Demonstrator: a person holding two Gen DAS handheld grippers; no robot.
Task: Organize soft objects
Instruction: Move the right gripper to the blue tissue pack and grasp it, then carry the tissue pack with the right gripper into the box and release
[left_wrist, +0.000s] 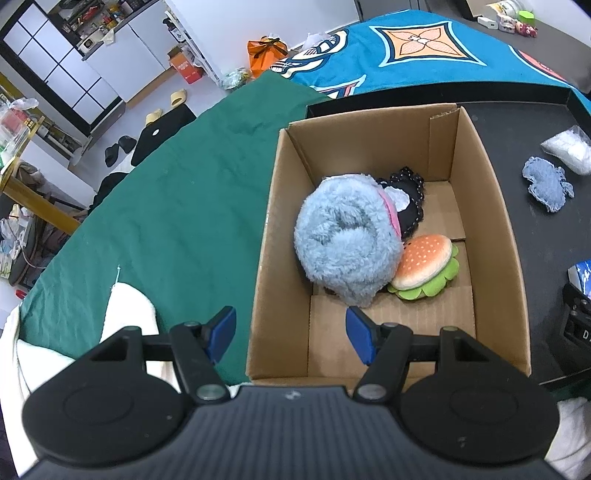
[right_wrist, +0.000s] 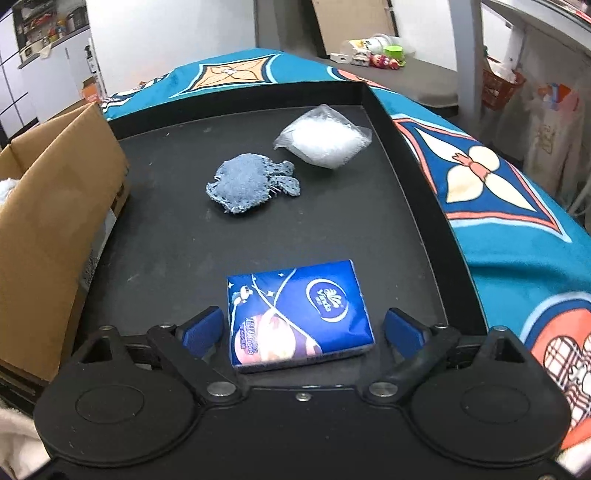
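A cardboard box (left_wrist: 280, 206) holds a fluffy light-blue plush (left_wrist: 343, 240), a plush hamburger (left_wrist: 424, 267) and a black dotted fabric piece (left_wrist: 408, 195). My left gripper (left_wrist: 291, 334) is open and empty above the box's near-left wall. My right gripper (right_wrist: 303, 332) is open, with its fingers on either side of a blue tissue pack (right_wrist: 299, 314) lying on the black tray (right_wrist: 177, 236), apart from it. A blue denim crab-shaped pad (right_wrist: 247, 182) and a clear bag of white filling (right_wrist: 325, 138) lie farther back.
The box's outer wall (right_wrist: 48, 229) stands at the left of the tray. A green cloth (left_wrist: 166, 192) covers the surface left of the box. A teal patterned blanket (right_wrist: 517, 221) lies right of and behind the tray. A white cloth (left_wrist: 125, 314) lies by my left gripper.
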